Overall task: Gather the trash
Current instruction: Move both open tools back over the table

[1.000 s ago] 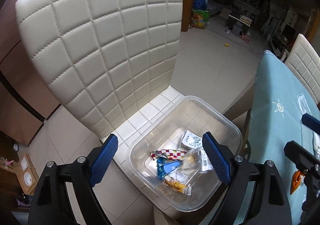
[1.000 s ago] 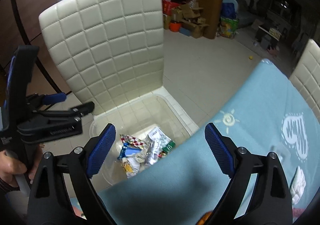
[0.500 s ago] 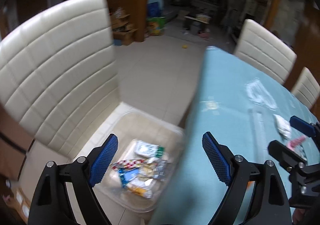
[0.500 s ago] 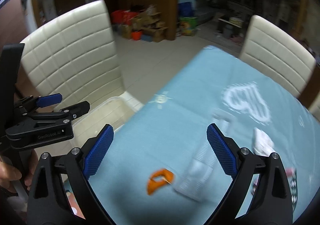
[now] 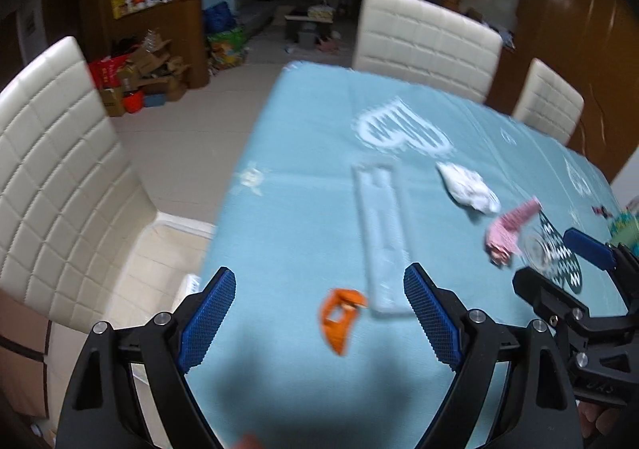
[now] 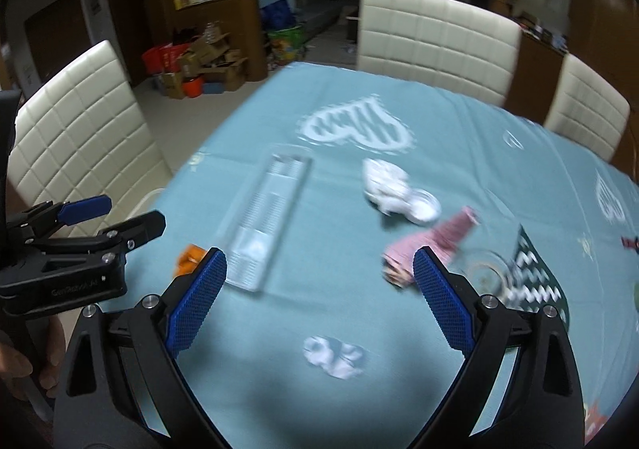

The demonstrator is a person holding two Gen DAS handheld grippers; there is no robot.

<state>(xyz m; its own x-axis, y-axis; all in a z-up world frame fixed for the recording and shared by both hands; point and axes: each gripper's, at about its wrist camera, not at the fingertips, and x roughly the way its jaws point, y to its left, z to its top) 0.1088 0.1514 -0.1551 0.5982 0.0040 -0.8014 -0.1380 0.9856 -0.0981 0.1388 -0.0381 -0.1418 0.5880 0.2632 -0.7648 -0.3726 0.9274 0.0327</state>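
Observation:
Trash lies on the light blue tablecloth [image 5: 303, 209]. An orange wrapper [image 5: 339, 317] lies between my left gripper's [image 5: 319, 317] open, empty jaws; it also shows in the right wrist view [image 6: 188, 257]. A long clear plastic tray [image 5: 381, 237] [image 6: 271, 217] lies beyond it. A crumpled white tissue [image 5: 467, 187] [image 6: 393, 191], a pink wrapper [image 5: 509, 231] [image 6: 431, 245] and a black-and-white patterned wrapper [image 6: 535, 277] lie to the right. My right gripper [image 6: 319, 309] is open and empty over the table. The clear bin's rim [image 5: 175, 229] shows on the chair at left.
Cream quilted chairs stand at the left [image 5: 52, 177] and at the far side of the table [image 5: 427, 38] [image 5: 547, 101]. Cardboard boxes and clutter [image 5: 139, 70] sit on the floor behind. The other gripper [image 5: 579, 289] is at the right in the left wrist view.
Both grippers have swung right, away from the clear bin of trash on the chair, to face the table with its loose trash. Both stay open and empty.

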